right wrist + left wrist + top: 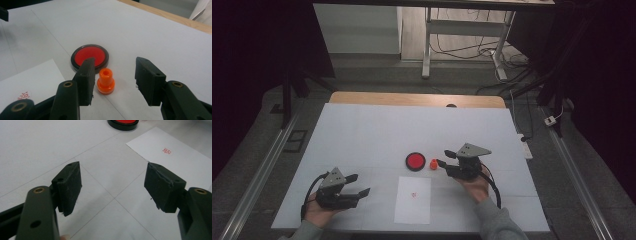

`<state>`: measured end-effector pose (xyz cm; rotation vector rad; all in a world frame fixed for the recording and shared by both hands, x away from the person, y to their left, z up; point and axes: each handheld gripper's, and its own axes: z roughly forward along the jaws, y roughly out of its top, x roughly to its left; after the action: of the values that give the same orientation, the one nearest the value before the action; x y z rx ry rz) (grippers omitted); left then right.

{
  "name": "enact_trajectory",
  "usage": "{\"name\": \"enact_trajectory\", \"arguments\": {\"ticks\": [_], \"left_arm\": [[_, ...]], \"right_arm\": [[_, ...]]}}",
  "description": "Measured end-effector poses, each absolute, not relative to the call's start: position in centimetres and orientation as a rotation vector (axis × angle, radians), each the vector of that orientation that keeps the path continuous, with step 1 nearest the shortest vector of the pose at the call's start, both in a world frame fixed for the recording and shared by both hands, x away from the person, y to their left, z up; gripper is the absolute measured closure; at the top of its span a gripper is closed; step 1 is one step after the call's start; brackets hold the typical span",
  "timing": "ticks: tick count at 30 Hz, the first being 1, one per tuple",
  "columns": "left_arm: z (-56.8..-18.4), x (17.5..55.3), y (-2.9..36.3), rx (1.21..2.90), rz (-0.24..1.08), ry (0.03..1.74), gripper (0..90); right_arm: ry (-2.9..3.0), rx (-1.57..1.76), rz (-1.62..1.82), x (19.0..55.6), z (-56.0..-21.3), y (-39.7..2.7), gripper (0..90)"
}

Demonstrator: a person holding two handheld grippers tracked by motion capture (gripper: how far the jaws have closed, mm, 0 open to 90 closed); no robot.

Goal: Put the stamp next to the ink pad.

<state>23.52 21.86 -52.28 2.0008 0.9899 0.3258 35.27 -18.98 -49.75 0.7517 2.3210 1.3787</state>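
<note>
An orange stamp (105, 81) stands upright on the white table cover, just right of a round red ink pad (89, 57) in a black rim. My right gripper (113, 80) is open, its jaws on either side of the stamp without touching it; from above the right gripper (443, 163) sits just right of the stamp (433, 164) and the ink pad (415, 161). A white sheet of paper (413, 199) with a small red stamp mark (166, 151) lies in front of the pad. My left gripper (358, 184) is open and empty, left of the paper.
The white cover (377, 130) spans the table, with a strip of bare wood (412, 98) at the far edge. A person's hands hold both grippers from the near side. Desk legs and cables (472, 50) lie on the floor beyond.
</note>
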Motion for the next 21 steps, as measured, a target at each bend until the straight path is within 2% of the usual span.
{"name": "enact_trajectory", "arguments": {"ticks": [21], "left_arm": [[-52.5, 23.8, 22.0, 2.017, 0.309, 0.996, 30.0]], "right_arm": [[2.273, 0.802, 1.326, 31.4, -49.6, -25.8, 49.1]]}}
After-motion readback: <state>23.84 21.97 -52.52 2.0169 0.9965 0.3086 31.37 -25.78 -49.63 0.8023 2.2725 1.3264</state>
